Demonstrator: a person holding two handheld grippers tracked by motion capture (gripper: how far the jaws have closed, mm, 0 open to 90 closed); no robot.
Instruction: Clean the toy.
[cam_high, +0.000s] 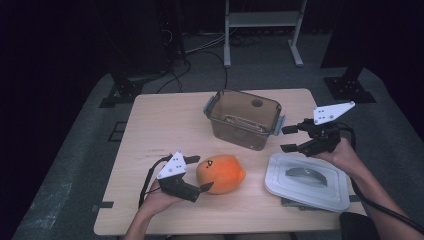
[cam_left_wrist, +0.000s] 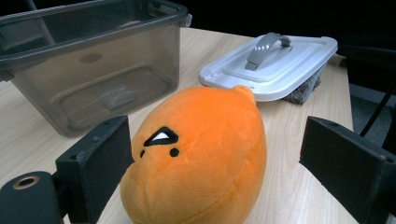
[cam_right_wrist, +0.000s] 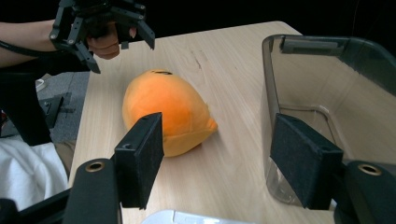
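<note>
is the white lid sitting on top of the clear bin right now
No, the white lid lies flat on the table, beside the open-topped clear bin.

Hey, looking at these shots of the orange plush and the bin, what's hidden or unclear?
- Under the white lid: a grey thing pokes out in the high view; the lid hides the rest.
- Orange plush: left gripper view's bottom edge cuts it off.
- Brown bin: right gripper view's edge crops its far side.

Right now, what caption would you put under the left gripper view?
Open left tongs straddle an orange plush toy, with a smoky plastic bin and its white lid behind.
</note>
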